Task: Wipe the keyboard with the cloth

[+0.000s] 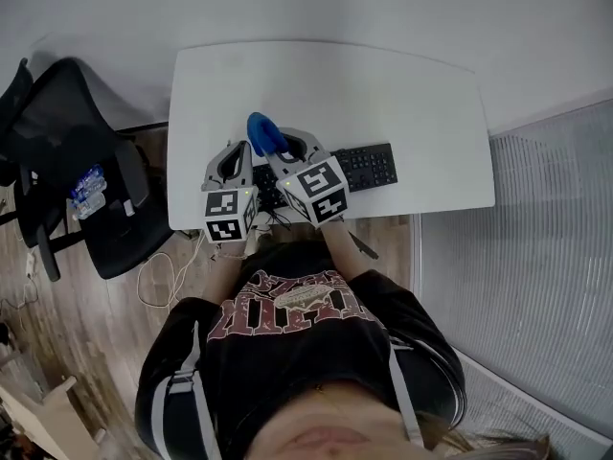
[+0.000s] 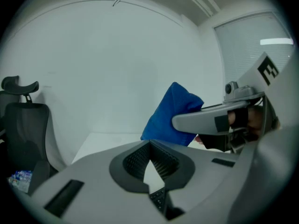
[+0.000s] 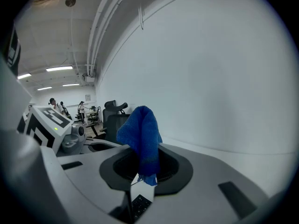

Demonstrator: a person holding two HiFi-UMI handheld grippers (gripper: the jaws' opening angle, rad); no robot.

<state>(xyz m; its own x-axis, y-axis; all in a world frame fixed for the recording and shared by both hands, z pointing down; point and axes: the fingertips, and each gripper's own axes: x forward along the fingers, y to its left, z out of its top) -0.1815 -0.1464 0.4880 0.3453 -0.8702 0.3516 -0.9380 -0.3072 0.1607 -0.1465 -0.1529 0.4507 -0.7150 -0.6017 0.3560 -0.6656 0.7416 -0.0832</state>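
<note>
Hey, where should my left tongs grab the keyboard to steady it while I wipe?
Probably its left end, coming from above: the keyboard lies flat along the near edge of the table, so straddle its short depth, one jaw on each long edge. The left tongs hold nothing and sit over that end; the right tongs pinch the cloth.

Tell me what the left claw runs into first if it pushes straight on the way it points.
Probably the blue cloth held in the right claw: its lower edge sits just past the left claw tips, slightly right. Depth is unclear; if it misses, only the white table follows.
</note>
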